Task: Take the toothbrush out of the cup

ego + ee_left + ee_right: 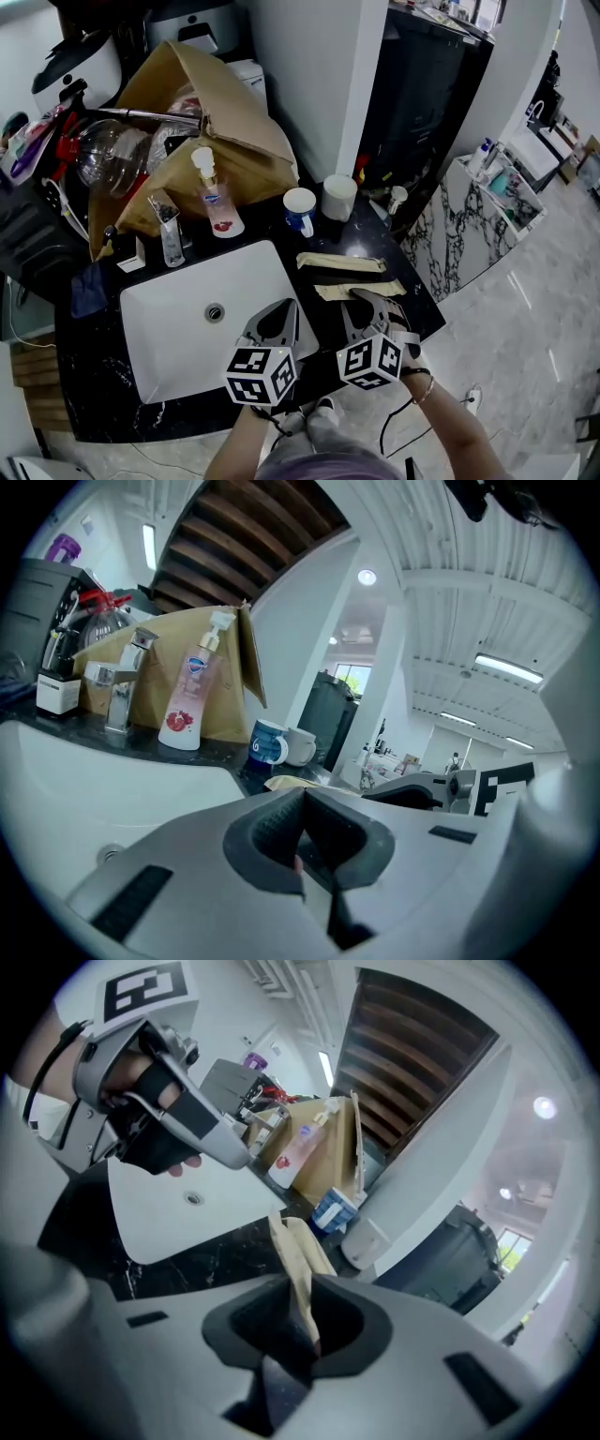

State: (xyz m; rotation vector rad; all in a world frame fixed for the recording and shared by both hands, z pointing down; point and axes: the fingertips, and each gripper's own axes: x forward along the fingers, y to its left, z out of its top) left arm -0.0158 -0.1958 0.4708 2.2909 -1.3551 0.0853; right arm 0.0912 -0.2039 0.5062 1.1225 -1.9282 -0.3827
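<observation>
A blue-and-white mug (300, 211) and a plain white cup (338, 197) stand at the back of the black counter (412, 314); I see no toothbrush in either. Two long tan flat pieces lie on the counter in front of them, one farther back (340, 262) and one nearer (361, 289). My right gripper (368, 298) is at the nearer piece. In the right gripper view this tan piece (295, 1251) runs in between the slightly parted jaws of the right gripper (305, 1307). My left gripper (281, 309) hovers over the sink's right edge, shut and empty (302, 803).
The white sink (178, 328) fills the counter's left part, with a faucet (171, 234) and a pump soap bottle (216, 202) behind it. A big cardboard box (225, 112) and clutter crowd the back left. The counter drops off at front and right.
</observation>
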